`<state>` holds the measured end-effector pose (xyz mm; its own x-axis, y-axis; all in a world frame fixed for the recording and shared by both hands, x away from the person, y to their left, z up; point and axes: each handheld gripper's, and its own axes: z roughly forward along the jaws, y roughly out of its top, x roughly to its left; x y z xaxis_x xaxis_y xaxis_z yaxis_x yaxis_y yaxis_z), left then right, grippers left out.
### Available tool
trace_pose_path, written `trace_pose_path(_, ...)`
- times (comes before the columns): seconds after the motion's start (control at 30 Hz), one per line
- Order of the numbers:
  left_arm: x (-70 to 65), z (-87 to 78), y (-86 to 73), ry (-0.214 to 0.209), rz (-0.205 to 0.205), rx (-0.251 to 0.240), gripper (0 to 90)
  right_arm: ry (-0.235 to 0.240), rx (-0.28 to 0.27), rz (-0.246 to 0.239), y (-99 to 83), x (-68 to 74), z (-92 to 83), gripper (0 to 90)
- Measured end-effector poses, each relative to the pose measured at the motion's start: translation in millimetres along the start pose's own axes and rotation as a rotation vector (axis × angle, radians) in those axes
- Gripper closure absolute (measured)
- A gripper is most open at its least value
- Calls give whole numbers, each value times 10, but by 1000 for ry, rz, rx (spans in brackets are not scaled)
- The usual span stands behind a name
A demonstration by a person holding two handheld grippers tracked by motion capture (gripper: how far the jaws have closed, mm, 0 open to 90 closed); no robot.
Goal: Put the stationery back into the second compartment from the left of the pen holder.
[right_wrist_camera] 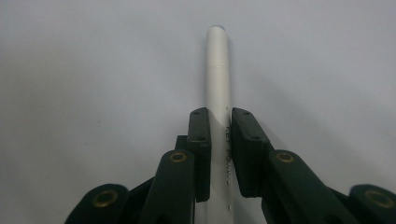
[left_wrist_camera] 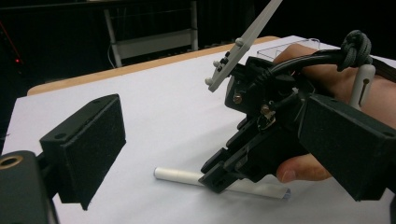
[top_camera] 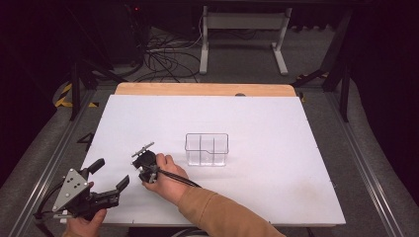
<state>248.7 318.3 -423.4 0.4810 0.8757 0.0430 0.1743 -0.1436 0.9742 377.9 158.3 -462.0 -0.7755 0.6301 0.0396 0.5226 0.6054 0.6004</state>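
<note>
A white pen [right_wrist_camera: 217, 70] lies flat on the white table top [top_camera: 267, 187]. My right gripper [right_wrist_camera: 219, 116] points down at it, and its two black pads press the barrel from both sides, about midway along. From the left gripper view the same pen [left_wrist_camera: 180, 175] rests on the table beneath the right gripper [left_wrist_camera: 215, 179], with a hand wrapped around the gripper's body. My left gripper [top_camera: 111, 174] hovers near the front left corner, jaws wide apart with nothing between its pads [left_wrist_camera: 88, 144], aimed toward the right gripper [top_camera: 145, 168].
A clear plastic container [top_camera: 207, 148] with dividers stands at the middle of the table, just right of the right hand. A wooden strip [top_camera: 205, 89] runs along the far edge. Cables and a white frame lie on the floor beyond.
</note>
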Motion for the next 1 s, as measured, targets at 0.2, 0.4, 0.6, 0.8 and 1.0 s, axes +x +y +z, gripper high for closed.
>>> trace_pose_path(0.2,7,-4,-1,-1,-1,2,81,-1,-34,6,29,-52,-119,793)
trace_pose_path(0.4,-3,4,2,0,-2,1,81,13,-83,8,46,-124,-326,793)
trace_pose_path(0.6,-5,19,2,-1,-1,4,81,21,-161,2,41,-224,-558,793)
trace_pose_path(0.8,-7,28,4,-5,-1,6,81,36,-230,-4,34,-316,-752,793)
trace_pose_path(1.0,-7,45,7,-9,0,7,81,60,-298,-20,3,-398,-920,792)
